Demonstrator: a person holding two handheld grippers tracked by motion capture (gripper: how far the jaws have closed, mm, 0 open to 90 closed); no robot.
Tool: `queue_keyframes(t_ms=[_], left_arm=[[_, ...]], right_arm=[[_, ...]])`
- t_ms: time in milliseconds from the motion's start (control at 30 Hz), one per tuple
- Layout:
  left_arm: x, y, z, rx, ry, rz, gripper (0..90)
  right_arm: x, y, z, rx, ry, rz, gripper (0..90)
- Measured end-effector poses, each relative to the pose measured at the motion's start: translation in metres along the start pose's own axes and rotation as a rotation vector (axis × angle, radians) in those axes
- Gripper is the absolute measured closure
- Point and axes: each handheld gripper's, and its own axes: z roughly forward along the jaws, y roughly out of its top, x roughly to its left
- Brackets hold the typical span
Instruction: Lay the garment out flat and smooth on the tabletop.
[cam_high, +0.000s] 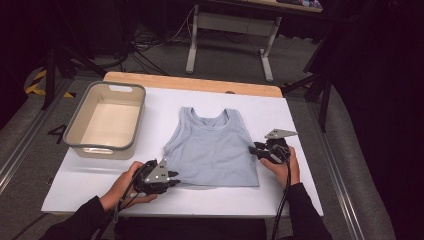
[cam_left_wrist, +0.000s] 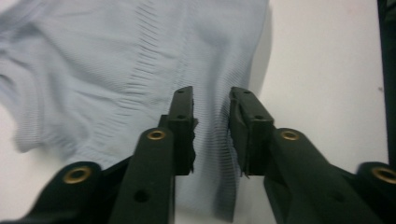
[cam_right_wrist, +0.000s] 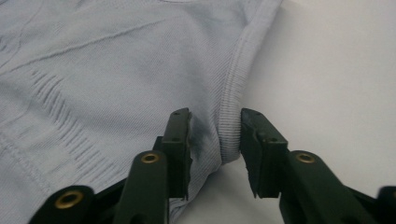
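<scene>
A pale blue sleeveless top (cam_high: 212, 150) lies flat on the white table (cam_high: 90, 175), neck toward the far side. My left gripper (cam_high: 174, 179) rests at the top's lower left corner. In the left gripper view its jaws (cam_left_wrist: 211, 100) stand apart over the ribbed cloth (cam_left_wrist: 116, 70), with the fabric lying flat between them and not pinched. My right gripper (cam_high: 255, 149) sits at the top's right side below the armhole. Its jaws (cam_right_wrist: 215, 119) straddle the ribbed armhole edge (cam_right_wrist: 231, 93) with a gap, so this gripper is open too.
A beige plastic tub (cam_high: 80, 142) stands at the table's left, with nothing in it. The table's far edge shows a wooden strip (cam_high: 190, 82). Beyond it are a desk frame (cam_high: 225, 25) and cables on the floor. A tripod leg (cam_high: 325, 100) stands at the right.
</scene>
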Motion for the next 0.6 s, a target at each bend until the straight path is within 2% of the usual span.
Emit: queue_keyframes(t_ms=[33, 67, 100, 133, 233, 267, 333, 400, 433, 467, 500, 533, 567, 600], left_arm=[[0.000, 0.000, 0.000, 0.000, 0.000, 0.000, 66.4], [0.005, 0.001, -0.007, -0.038, 0.034, -0.035, 66.4], [0.009, 0.002, -0.011, -0.067, 0.041, -0.067, 59.2], [0.013, 0.003, -0.013, -0.099, 0.053, -0.104, 56.3], [0.025, 0.009, -0.011, -0.120, 0.130, -0.148, 51.3], [0.032, 0.012, -0.005, -0.116, 0.165, -0.167, 47.6], [0.044, 0.015, 0.008, -0.083, 0.206, -0.202, 46.9], [0.056, 0.017, 0.020, -0.050, 0.221, -0.248, 45.7], [0.056, 0.017, 0.020, -0.050, 0.221, -0.248, 45.6], [0.062, 0.018, 0.029, -0.024, 0.240, -0.266, 45.8], [0.068, 0.019, 0.036, -0.005, 0.252, -0.289, 46.2], [0.073, 0.020, 0.044, 0.018, 0.283, -0.311, 46.2], [0.077, 0.021, 0.049, 0.029, 0.300, -0.317, 48.3], [0.081, 0.022, 0.055, 0.049, 0.304, -0.335, 51.2]], right_arm=[[0.000, 0.000, 0.000, 0.000, 0.000, 0.000, 63.8], [0.000, -0.001, 0.000, -0.004, -0.005, 0.004, 63.5], [-0.001, -0.001, -0.001, -0.024, -0.005, 0.008, 63.3], [-0.001, -0.001, -0.002, -0.042, -0.008, 0.005, 62.8], [0.000, 0.000, -0.006, -0.109, -0.013, -0.002, 60.3], [0.000, 0.000, -0.007, -0.135, -0.015, 0.002, 60.2], [0.000, 0.001, -0.005, -0.157, -0.004, -0.014, 57.5], [0.000, 0.003, -0.003, -0.177, -0.037, -0.014, 54.4], [0.000, 0.003, -0.003, -0.177, -0.037, -0.014, 54.4], [-0.003, 0.006, -0.001, -0.190, -0.025, -0.004, 52.8], [-0.004, 0.007, 0.001, -0.182, -0.022, 0.004, 51.8], [-0.004, 0.007, 0.001, -0.182, -0.022, 0.004, 51.8], [-0.006, 0.007, 0.006, -0.170, -0.024, 0.004, 51.8], [-0.007, 0.006, 0.009, -0.157, -0.005, 0.007, 51.8]])
